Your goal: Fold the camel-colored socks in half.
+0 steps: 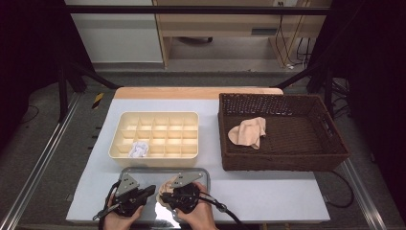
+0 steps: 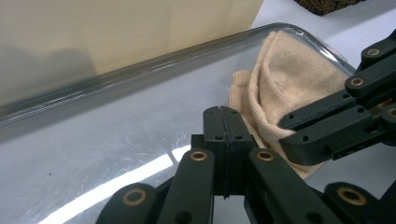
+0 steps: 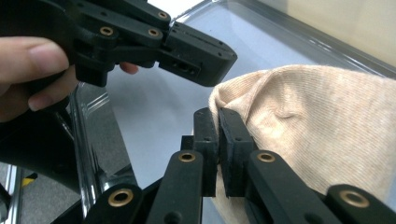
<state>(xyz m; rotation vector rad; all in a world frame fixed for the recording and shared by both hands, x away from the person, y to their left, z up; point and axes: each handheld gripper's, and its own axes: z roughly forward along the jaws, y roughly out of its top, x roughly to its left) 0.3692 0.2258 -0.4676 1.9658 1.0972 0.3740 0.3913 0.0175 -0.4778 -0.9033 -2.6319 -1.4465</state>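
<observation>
Beige knit sock [image 3: 322, 126] lies bunched on the steel tray [image 1: 143, 171] at the counter's near edge. The right tool [image 3: 219, 122] is pinched on its folded edge, jaws almost together; the left tool [image 2: 223, 122] sits fully closed and empty just beside it. With so thin a bite, the fabric could slip free on lifting, and the two tools could knock together. The sock looks soft, ribbed and crumpled.
</observation>
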